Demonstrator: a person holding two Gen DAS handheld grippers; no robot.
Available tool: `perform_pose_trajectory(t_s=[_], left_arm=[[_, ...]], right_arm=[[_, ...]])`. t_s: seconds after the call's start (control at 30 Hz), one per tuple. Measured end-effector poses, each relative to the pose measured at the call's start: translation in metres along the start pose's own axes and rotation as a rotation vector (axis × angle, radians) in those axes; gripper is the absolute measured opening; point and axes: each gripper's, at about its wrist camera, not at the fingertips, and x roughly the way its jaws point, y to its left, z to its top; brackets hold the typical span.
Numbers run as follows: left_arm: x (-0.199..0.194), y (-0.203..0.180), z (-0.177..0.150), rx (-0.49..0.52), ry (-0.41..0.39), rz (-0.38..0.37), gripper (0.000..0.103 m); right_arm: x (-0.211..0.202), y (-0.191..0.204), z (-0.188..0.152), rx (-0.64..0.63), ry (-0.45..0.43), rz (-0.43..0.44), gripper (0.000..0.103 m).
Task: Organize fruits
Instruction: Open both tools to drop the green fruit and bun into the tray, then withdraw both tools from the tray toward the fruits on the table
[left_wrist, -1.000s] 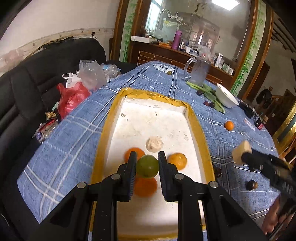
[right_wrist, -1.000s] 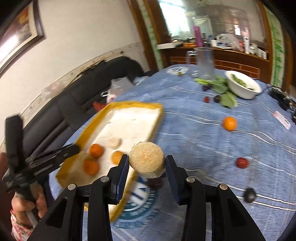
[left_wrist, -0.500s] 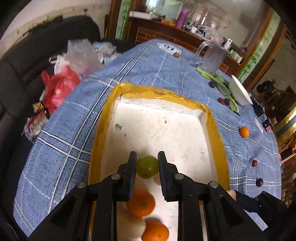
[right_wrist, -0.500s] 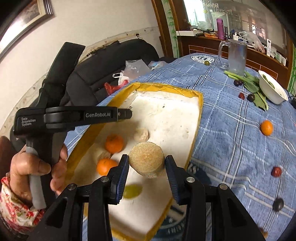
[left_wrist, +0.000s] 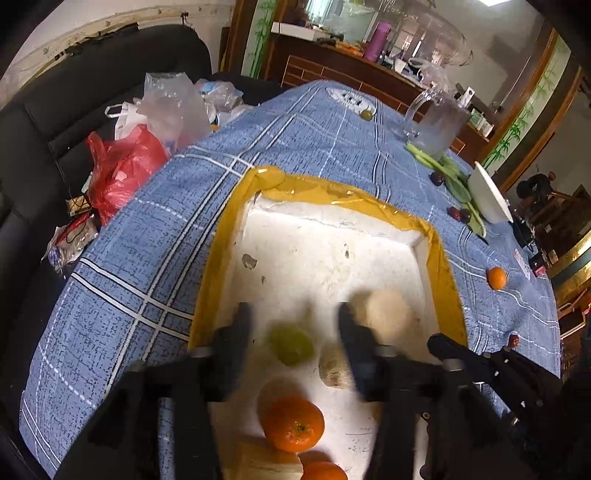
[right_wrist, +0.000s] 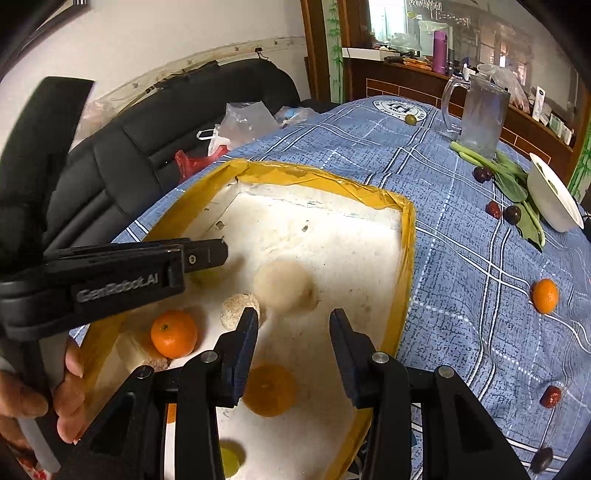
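At the far left, black sofa cushions (left_wrist: 55, 110) carried a red plastic bag (left_wrist: 122, 166) and clear bags (left_wrist: 173, 107), just off the edge of the blue checked tablecloth (left_wrist: 147, 251). Further right lay the white foam tray (left_wrist: 306, 258) with its yellow taped rim. The left gripper (left_wrist: 291, 325) hung over the tray's near half with its fingers spread wide and nothing between them; they were blurred in the left wrist view. A green fruit (left_wrist: 291, 343), also blurred, sat free in the gap between those fingers, touching neither. Just right of it were a small pale lumpy fruit (left_wrist: 334, 369) and a larger round tan fruit (left_wrist: 388, 314), blurred, both inside the tray. Toward the near edge lay an orange mandarin (left_wrist: 293, 422) and a second one (left_wrist: 321, 472) partly cut off by the frame. The right gripper (right_wrist: 293, 325) also stood open and empty over the tray, the tan fruit (right_wrist: 282, 284) just beyond its fingertips and another orange fruit (right_wrist: 269, 389) below them. To the right, out on the cloth, lay a loose mandarin (right_wrist: 545, 295), a red date (right_wrist: 550, 397), dark plums (right_wrist: 511, 214), leafy greens (right_wrist: 509, 184), a white bowl (right_wrist: 552, 199) and a glass pitcher (right_wrist: 480, 118).
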Motion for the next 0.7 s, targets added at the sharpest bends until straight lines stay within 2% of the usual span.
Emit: perform_pose_trajectory(t_s=[0.17, 0.23, 0.3, 0.43, 0.6, 0.67, 0.7], left_arm=[[-0.022, -0.006, -0.010, 0.029, -0.040, 0.036, 0.062], [-0.039, -0.012, -0.020, 0.047, -0.089, 0.070, 0.069], [-0.052, -0.017, -0.030, 0.053, -0.121, 0.082, 0.072], [-0.080, -0.035, -0.057, 0.076, -0.193, 0.098, 0.075], [-0.098, -0.054, -0.083, 0.101, -0.225, 0.129, 0.076], [-0.105, -0.059, -0.090, 0.110, -0.238, 0.145, 0.076], [-0.108, -0.062, -0.094, 0.116, -0.245, 0.156, 0.076]], right_arm=[[-0.025, -0.004, -0.007, 0.016, -0.046, 0.003, 0.044], [-0.041, -0.009, -0.014, 0.032, -0.073, 0.010, 0.046], [-0.059, -0.015, -0.025, 0.065, -0.099, 0.018, 0.050], [-0.088, -0.025, -0.048, 0.120, -0.148, 0.020, 0.052], [-0.129, -0.040, -0.079, 0.179, -0.222, -0.024, 0.053], [-0.147, -0.048, -0.092, 0.215, -0.253, -0.040, 0.062], [-0.159, -0.054, -0.101, 0.238, -0.272, -0.050, 0.063]])
